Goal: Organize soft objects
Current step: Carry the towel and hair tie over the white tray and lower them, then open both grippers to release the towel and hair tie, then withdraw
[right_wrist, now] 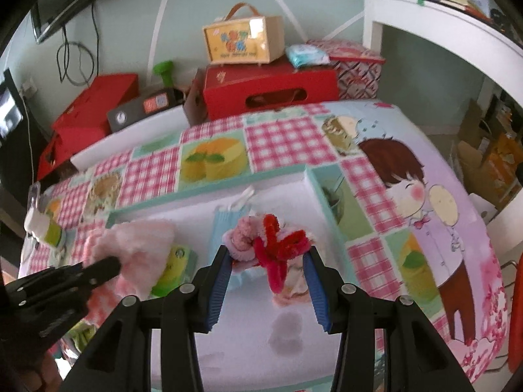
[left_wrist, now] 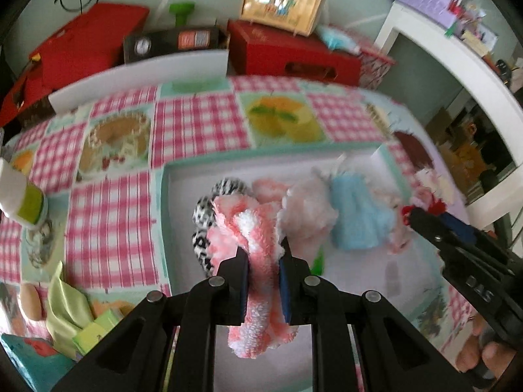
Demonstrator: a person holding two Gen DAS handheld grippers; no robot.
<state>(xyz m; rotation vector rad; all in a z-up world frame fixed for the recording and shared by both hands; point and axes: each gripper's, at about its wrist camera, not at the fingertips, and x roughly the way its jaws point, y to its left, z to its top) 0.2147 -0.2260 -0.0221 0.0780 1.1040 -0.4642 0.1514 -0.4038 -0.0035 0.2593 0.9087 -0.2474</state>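
The left claw (left_wrist: 263, 261) is clenched on a pink-and-white fluffy sock (left_wrist: 258, 261). The sock's long axis runs near to far between the pads, one end hanging toward the camera, the other bunched over the white tray (left_wrist: 183, 176). The tray lies directly below and ahead. The right claw (right_wrist: 268, 261) grasps a red and pink pipe-cleaner bundle (right_wrist: 274, 248), jaws partly apart, above the tray's right half. Farther in, a leopard-print piece (left_wrist: 202, 215), a pale fluffy item (left_wrist: 307, 209) and a blue sock (left_wrist: 356, 212) lie across the tray.
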